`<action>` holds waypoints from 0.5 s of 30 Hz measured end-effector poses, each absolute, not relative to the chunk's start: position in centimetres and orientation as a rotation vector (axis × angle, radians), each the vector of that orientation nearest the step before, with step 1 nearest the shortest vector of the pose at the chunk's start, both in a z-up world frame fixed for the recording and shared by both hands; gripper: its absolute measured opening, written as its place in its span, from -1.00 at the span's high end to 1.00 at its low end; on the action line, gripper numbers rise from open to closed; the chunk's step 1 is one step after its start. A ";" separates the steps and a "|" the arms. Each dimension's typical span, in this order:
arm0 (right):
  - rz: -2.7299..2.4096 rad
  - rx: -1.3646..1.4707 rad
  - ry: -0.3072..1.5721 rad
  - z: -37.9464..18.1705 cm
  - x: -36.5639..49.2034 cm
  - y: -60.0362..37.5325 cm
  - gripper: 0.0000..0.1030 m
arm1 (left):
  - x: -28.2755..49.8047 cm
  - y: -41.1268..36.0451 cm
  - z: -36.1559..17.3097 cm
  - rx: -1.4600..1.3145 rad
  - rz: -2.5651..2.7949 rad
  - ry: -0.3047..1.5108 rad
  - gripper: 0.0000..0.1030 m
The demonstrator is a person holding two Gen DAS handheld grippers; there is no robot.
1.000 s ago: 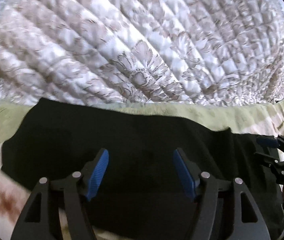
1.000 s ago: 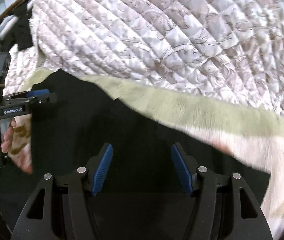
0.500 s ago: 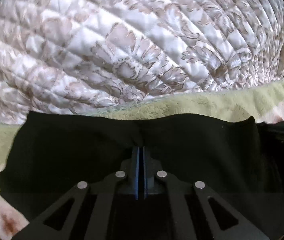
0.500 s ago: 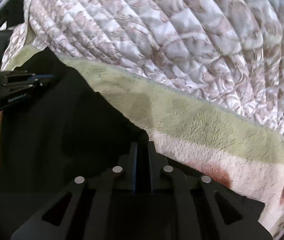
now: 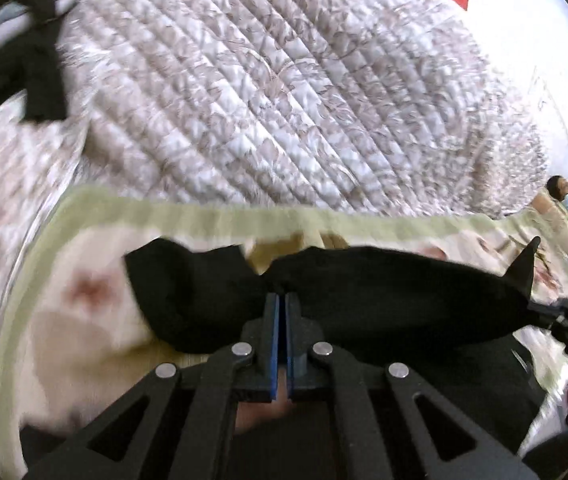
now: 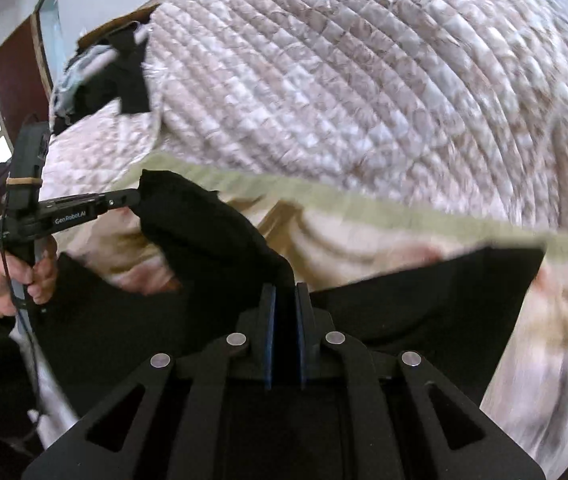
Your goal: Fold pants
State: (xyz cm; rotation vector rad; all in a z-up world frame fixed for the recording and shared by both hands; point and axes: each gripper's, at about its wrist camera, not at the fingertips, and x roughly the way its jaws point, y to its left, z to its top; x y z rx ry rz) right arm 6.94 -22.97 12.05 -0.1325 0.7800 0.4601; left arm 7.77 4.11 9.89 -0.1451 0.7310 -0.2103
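Fingers (image 5: 272, 320) left, right (image 6: 268, 312): clamped on black pants (image 5: 383, 292) edge | lifted above blanket (image 5: 84, 320) | quilt (image 5: 284, 100) beyond

The black, soft-cloth pants (image 5: 383, 296) hang bunched and lifted where I pinch them, sagging in a dark band between my two grips above the pink-and-cream fleece blanket with a pale green border (image 5: 84, 320). The lifted edge runs roughly along that green border, a little short of it, and one pointed corner sticks up at its right end. The rest lies spread flat on the blanket toward its near edge, one straight-cut end (image 6: 503, 292) reaching right.
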 end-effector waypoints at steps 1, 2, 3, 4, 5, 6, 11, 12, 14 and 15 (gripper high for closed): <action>0.463 -0.104 0.810 11.3 5.0 -23.1 0.85 | 5.8 4.4 9.5 -0.154 -0.215 0.735 0.93; 0.458 -0.089 0.830 10.6 3.6 -23.2 0.84 | 4.4 4.7 9.0 -0.159 -0.213 0.743 0.93; 0.451 -0.069 0.848 9.9 2.5 -23.3 0.84 | 2.9 5.1 8.4 -0.166 -0.211 0.759 0.93; 0.445 -0.039 0.879 9.0 1.2 -23.5 0.84 | 1.7 5.3 7.6 -0.172 -0.209 0.780 0.93; 0.439 -0.017 0.915 8.0 0.2 -23.7 0.84 | 0.8 5.5 6.7 -0.181 -0.210 0.807 0.93; 0.430 -0.007 0.946 7.0 -0.4 -23.7 0.84 | 0.1 5.6 5.6 -0.194 -0.211 0.842 0.93; 0.401 0.107 1.051 3.5 -2.2 -24.9 0.70 | -2.5 5.2 3.3 -0.174 -0.213 0.932 0.93; 0.404 0.125 1.040 3.7 -2.7 -25.2 0.64 | -2.9 5.2 3.5 -0.171 -0.206 0.928 0.93; 0.416 0.179 1.021 4.1 -3.6 -25.6 0.30 | -3.6 5.4 4.2 -0.173 -0.205 0.913 0.91; 0.419 0.207 1.014 4.2 -4.0 -25.8 0.22 | -3.7 5.5 4.6 -0.172 -0.201 0.899 0.86</action>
